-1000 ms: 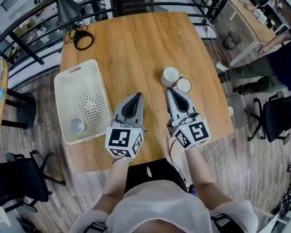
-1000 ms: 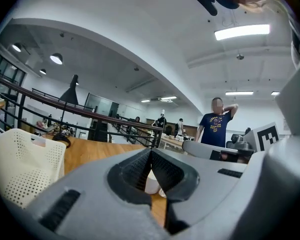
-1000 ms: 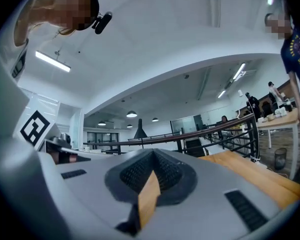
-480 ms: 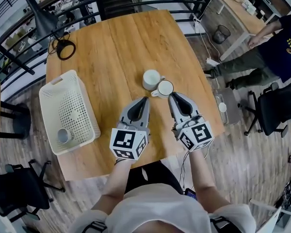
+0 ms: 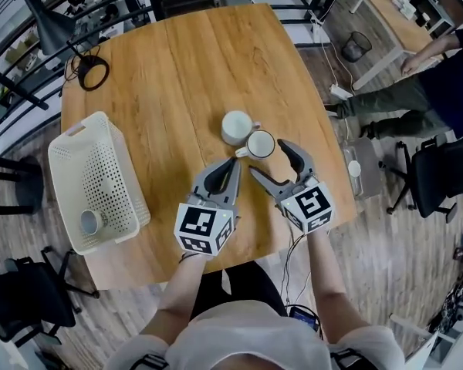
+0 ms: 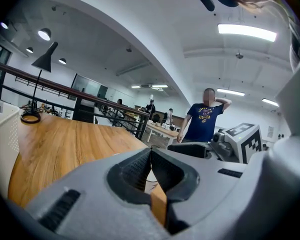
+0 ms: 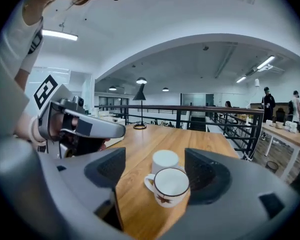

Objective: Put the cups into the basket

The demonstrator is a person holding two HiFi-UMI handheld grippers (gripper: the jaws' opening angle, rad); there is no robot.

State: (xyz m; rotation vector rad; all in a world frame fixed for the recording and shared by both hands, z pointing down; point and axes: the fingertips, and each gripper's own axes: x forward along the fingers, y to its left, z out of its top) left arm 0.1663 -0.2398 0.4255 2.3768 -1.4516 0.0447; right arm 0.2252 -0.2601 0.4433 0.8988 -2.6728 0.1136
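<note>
Two cups stand together mid-table: an upturned white cup (image 5: 235, 126) (image 7: 165, 160) and, nearer me, a brown-rimmed white cup (image 5: 260, 144) (image 7: 170, 185) with its handle to the left. My right gripper (image 5: 267, 157) (image 7: 157, 176) has just been opening its jaws and is open. The brown-rimmed cup sits just ahead of its tips, untouched. My left gripper (image 5: 233, 163) (image 6: 151, 150) is shut on nothing, its tip just short of that cup's handle. The white perforated basket (image 5: 69, 145) lies at the table's left edge, with one cup (image 5: 89, 222) inside.
A black desk lamp (image 5: 48, 18) and its ring base (image 5: 89, 72) are at the far left corner. A railing (image 7: 180, 115) runs beyond the table's far edge. A person in a dark blue shirt (image 5: 447, 75) (image 6: 204, 120) stands off to the right. An office chair (image 5: 440, 183) is nearby.
Both grippers have moved forward and down toward the two cups. The right gripper's jaws have gone from shut to open. The left gripper stays shut.
</note>
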